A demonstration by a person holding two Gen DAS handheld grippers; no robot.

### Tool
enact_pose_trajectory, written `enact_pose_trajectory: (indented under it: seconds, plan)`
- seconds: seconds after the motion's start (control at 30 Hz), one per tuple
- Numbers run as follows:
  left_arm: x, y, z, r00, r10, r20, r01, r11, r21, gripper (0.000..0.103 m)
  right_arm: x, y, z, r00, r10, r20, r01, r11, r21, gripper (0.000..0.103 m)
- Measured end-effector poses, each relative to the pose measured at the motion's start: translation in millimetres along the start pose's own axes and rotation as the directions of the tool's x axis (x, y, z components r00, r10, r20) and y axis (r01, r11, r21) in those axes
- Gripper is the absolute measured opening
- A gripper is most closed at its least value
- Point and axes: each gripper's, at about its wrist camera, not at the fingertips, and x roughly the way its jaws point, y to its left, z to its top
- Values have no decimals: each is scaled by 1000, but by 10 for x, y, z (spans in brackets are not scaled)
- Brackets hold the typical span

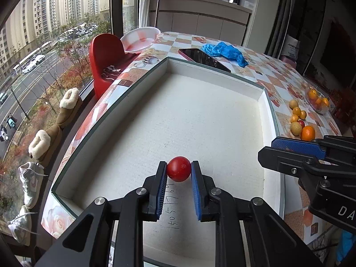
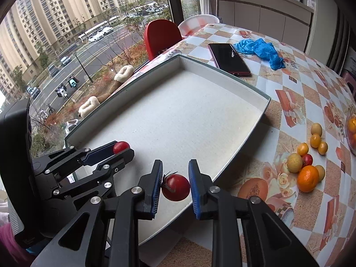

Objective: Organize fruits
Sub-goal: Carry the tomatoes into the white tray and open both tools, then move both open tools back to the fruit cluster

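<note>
- White, shallow cardboard tray (image 1: pixel 264 115) is set on a checked, fruit-printed tablecloth (image 2: pixel 296 82); two fruits are held inside its near end.
- Small red round fruit (image 1: pixel 179 168) is clenched between the blue pads of the left gripper (image 1: pixel 178 170), low over the tray floor.
- Stemmed red fruit (image 2: pixel 175 187) lies between the pads of the right gripper (image 2: pixel 174 183); the left pad touches it, a thin gap shows at the right, so the grasp is judged slackened.
- Loose yellow, red and orange fruits (image 2: pixel 308 178) are heaped on the cloth, well apart from the tray.
- Step in hand is judged as placing: next, both fruits are to be released and the grippers lifted clear.
</note>
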Motion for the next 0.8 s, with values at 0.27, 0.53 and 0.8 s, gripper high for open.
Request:
enact_pose_trajectory:
  seconds: [0.27,0.53,0.8]
  plan:
    - [-1,-45,-26,998,49,25,-49,999,1,101,-69,6,7,999,-38,29,39,999,-37,80]
    - [-30,-134,4,999,34,28,-35,999,30,102,-204,-209,-24,993,-99,69,101,995,-19,95]
    - [-123,-302,90,999,10,40,-11,999,43,102,-395,-699,-127,981,-176,86,172,984,52,95]
